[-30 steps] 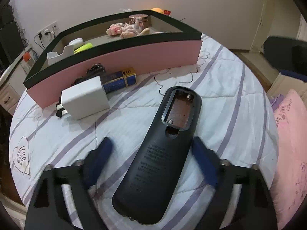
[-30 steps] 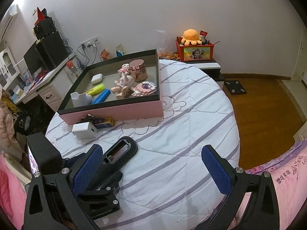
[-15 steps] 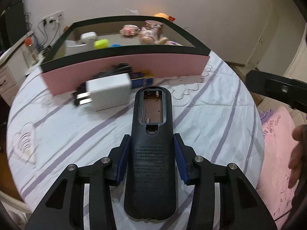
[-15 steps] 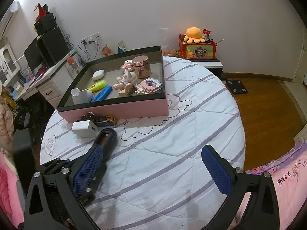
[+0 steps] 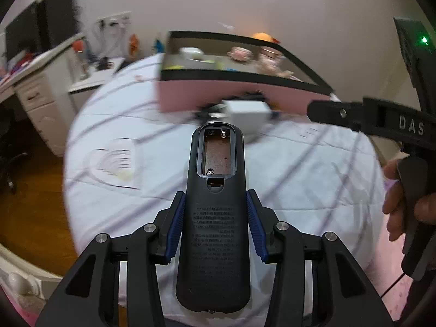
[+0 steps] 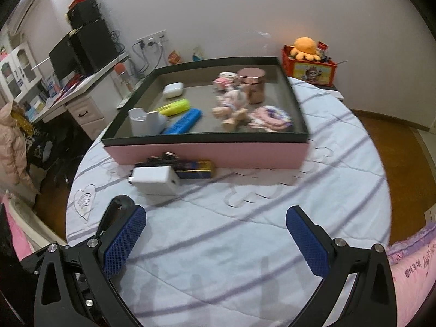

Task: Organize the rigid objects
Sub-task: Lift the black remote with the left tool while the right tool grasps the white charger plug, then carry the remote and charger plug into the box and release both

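- Left gripper [image 5: 215, 227]: clamped on the remote [image 5: 215, 207], back side up, battery bay uncovered, held above the bedspread [image 6: 245, 231].
- Right gripper [image 6: 216, 241]: jaws wide apart, holding nothing.
- Tray [image 6: 207, 152]: ahead on the bedspread, with a white charger [image 6: 155, 179] just beside its pink wall.

one remote [image 5: 215, 218], one tray [image 6: 207, 152], one charger [image 6: 155, 179], two claws [image 6: 215, 242]
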The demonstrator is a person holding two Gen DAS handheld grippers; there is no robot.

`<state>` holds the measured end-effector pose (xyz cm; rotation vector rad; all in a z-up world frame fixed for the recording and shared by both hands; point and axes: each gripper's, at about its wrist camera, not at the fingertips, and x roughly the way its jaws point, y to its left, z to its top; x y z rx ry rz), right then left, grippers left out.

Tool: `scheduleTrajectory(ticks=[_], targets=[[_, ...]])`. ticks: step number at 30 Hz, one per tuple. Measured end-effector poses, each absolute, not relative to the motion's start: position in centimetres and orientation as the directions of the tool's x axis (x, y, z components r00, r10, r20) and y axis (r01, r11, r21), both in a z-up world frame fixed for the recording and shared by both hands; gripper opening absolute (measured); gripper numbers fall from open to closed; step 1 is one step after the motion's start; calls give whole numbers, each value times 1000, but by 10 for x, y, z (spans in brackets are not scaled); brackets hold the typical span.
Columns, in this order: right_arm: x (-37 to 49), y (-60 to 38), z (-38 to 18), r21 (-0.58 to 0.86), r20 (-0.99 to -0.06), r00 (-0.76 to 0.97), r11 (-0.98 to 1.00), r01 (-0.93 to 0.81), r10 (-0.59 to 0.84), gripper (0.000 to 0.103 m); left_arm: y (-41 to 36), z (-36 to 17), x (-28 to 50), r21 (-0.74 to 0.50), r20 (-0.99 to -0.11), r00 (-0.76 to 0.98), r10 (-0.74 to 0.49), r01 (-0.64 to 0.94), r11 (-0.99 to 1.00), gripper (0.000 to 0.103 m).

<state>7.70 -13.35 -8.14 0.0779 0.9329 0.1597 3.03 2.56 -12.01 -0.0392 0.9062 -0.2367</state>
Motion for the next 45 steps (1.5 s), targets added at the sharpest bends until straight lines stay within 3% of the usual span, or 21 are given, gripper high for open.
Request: scheduleTrajectory(ticks=[12, 14, 16, 19, 33, 45], targets=[[119, -77, -116, 158, -807, 555, 979, -126, 201, 103, 81, -120, 63, -148, -757, 637, -143, 45, 988, 44], [123, -76, -122, 174, -812, 545, 978, -117, 210, 94, 87, -118, 65, -154, -752, 645, -134, 26, 988, 44], [125, -72, -129, 167, -821, 533, 979, -118, 205, 70, 92, -117, 67, -155, -750, 650, -126, 14, 988, 44], [125, -70, -136, 168, -826, 525, 978, -121, 207, 57, 96, -116, 70, -158, -749, 651, -119, -1, 987, 44], [101, -90, -121, 216, -796, 547, 966, -142, 259, 56, 86, -96, 60, -148, -723, 681, -114, 8, 989, 44], [102, -138, -49, 193, -714, 665, 975, -113, 218, 56, 36, -45, 100, -143, -664, 722, -194, 131, 981, 44]])
